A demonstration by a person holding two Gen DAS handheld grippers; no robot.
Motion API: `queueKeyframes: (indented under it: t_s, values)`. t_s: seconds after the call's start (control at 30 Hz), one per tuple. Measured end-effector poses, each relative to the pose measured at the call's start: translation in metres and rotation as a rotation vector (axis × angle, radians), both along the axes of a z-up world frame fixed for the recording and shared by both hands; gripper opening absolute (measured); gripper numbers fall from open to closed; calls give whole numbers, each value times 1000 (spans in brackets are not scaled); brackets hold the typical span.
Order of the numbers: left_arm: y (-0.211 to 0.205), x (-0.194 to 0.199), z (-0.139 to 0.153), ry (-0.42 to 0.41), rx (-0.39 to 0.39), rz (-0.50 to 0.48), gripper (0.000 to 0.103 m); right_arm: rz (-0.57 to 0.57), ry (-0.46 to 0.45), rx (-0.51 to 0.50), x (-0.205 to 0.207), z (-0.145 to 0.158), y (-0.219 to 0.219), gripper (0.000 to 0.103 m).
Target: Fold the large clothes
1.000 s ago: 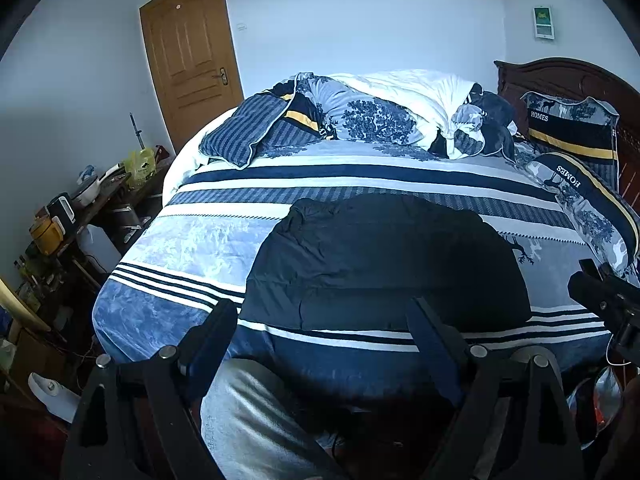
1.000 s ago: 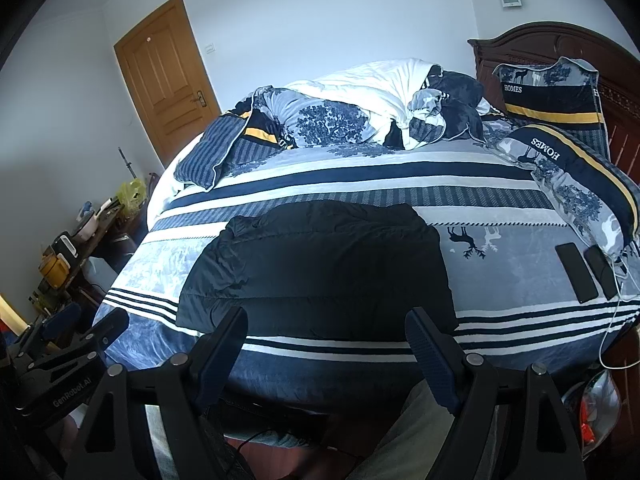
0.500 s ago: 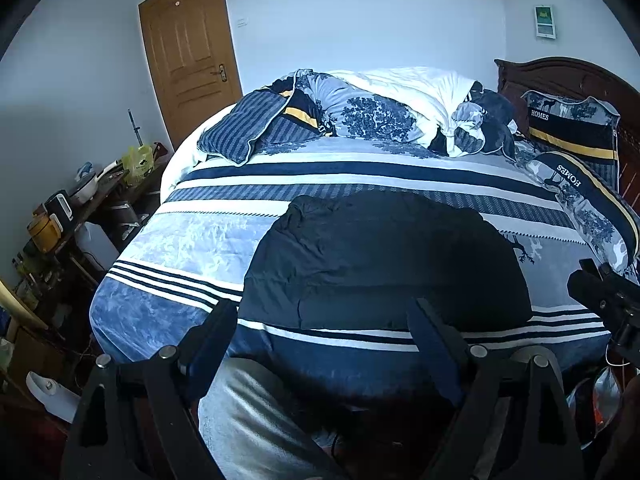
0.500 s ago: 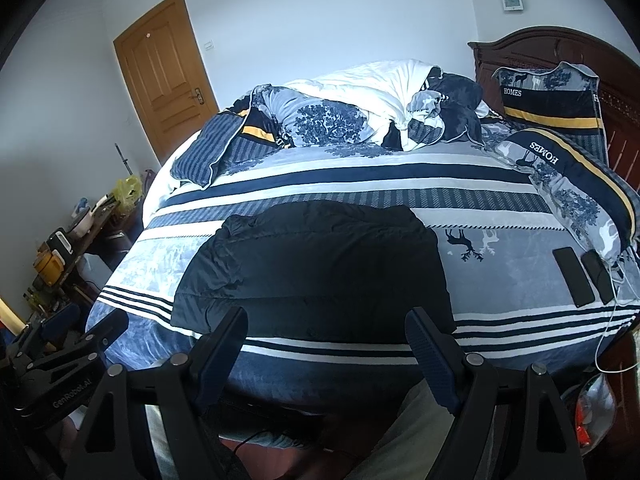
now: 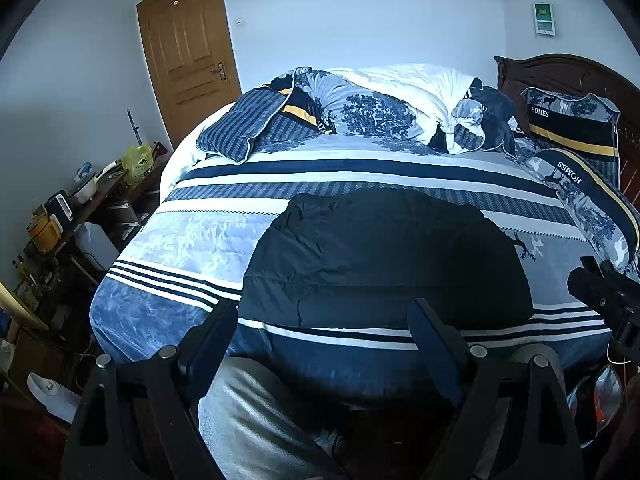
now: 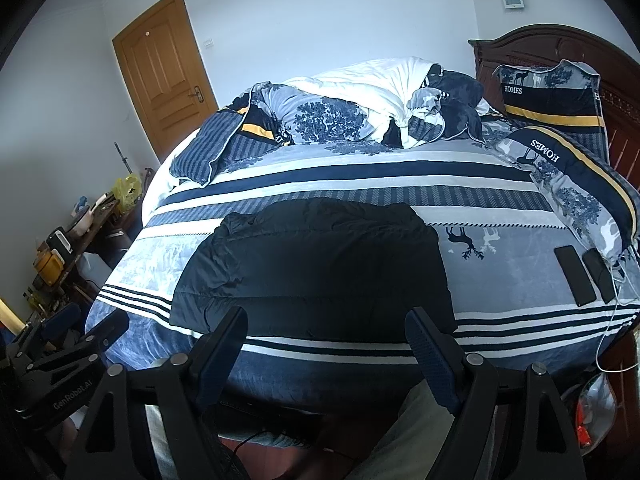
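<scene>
A large dark padded jacket lies folded in a flat rectangular shape on the near half of the bed; it also shows in the right wrist view. My left gripper is open and empty, held off the bed's front edge, just short of the jacket's near hem. My right gripper is open and empty, also short of the near hem. Each gripper appears at the edge of the other's view: the right one and the left one.
The bed has a blue striped cover. A bundled duvet and pillows lie at the far side and right. Two phones lie on the right. A cluttered side table stands left. A wooden door is behind.
Both grippers have shifted slightly, so the bed sits a little differently in view. The jacket has not moved and both grippers stay open.
</scene>
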State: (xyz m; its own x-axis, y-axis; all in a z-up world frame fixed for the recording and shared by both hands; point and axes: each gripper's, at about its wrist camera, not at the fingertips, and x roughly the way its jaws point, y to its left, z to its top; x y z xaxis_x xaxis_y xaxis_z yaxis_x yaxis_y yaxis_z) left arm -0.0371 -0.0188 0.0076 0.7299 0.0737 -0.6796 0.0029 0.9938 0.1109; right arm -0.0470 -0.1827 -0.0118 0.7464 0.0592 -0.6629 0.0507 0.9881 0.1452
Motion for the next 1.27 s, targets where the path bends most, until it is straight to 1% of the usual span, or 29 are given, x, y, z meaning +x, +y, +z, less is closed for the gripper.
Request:
queueKeyframes:
  t_s: [0.53, 0.77, 0.83, 0.9, 1.07, 1.17, 1.2, 1.23, 1.27]
  values:
    - [0, 1, -1, -2, 7, 1, 87, 2, 0, -3, 1, -1, 1, 84]
    - [4, 6, 2, -11, -6, 6, 87, 2, -13, -15, 5, 4, 2, 84]
    - [4, 8, -1, -1, -8, 4, 87, 1, -17, -15, 7, 5, 1, 84]
    - [3, 11, -4, 6, 7, 10, 87, 3, -14, -9, 9, 3, 0, 84]
    - [2, 24, -16, 33, 20, 19, 87, 21, 17, 1, 23, -9, -1, 84]
    - [-1, 34, -26, 3, 46, 3, 87, 30, 29, -5, 35, -16, -2, 84]
    - [0, 39, -30, -12, 44, 2, 87, 34, 37, -4, 42, -22, -3, 84]
    - [1, 46, -36, -8, 34, -5, 87, 43, 46, 5, 49, -27, -5, 84]
    - [6, 59, -43, 21, 9, -22, 87, 59, 65, 28, 57, -35, -8, 84]
